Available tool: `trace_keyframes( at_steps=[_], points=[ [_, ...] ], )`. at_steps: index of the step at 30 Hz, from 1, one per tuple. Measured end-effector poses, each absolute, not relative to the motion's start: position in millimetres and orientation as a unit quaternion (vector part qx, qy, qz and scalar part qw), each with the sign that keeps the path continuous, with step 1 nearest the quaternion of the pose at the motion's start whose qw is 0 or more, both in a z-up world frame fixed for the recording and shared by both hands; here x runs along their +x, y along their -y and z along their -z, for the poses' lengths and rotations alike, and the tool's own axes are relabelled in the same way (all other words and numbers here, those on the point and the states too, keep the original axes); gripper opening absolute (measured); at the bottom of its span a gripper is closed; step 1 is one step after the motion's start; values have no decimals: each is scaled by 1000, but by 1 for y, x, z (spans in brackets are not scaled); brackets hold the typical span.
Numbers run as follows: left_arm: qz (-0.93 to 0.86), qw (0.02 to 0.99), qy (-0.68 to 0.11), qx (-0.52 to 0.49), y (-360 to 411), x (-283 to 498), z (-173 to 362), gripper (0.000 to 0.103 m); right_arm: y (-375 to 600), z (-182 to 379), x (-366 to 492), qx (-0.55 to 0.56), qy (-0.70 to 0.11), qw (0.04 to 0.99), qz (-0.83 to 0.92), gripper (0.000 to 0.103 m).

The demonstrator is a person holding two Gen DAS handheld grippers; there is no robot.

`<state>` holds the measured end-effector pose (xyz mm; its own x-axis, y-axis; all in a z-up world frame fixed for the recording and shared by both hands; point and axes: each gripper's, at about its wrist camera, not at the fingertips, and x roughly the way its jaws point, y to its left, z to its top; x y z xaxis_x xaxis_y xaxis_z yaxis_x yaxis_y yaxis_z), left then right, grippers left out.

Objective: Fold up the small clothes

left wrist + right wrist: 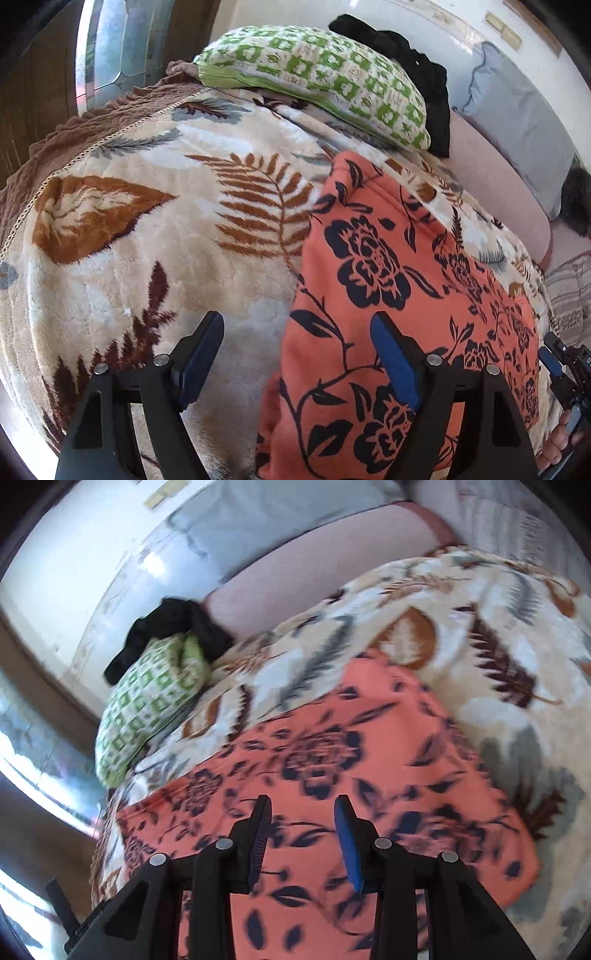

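Note:
An orange garment with a black flower print (399,295) lies flat on a cream blanket with a leaf pattern (147,229). My left gripper (297,321) is open above the garment's left edge, with one finger over the blanket and one over the cloth. It holds nothing. The right gripper shows at the right edge of the left wrist view (561,365), held by a hand. In the right wrist view the garment (351,760) fills the middle, blurred. My right gripper (303,805) is open just above it and holds nothing.
A green and white patterned pillow (325,77) lies at the far end of the bed with a black cloth (417,74) behind it. A grey pillow (517,118) and a pink sheet (495,173) lie at the right. A window (110,48) is at the left.

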<state>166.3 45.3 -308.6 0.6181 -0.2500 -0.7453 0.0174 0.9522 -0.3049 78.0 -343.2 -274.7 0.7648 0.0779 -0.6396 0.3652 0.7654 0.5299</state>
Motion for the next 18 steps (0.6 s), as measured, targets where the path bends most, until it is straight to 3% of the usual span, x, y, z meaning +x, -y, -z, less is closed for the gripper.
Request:
trace_keyframes(
  at_steps=[5, 10, 18],
  points=[
    [57, 883, -452, -112, -43, 172, 314, 83, 249, 264, 168, 287, -385, 875, -58, 39],
    [51, 885, -456, -77, -36, 174, 315, 84, 167, 288, 249, 252, -451, 848, -119, 39],
    [60, 883, -464, -36, -24, 177, 326, 103, 147, 325, 332, 250, -487, 835, -54, 37]
  ],
)
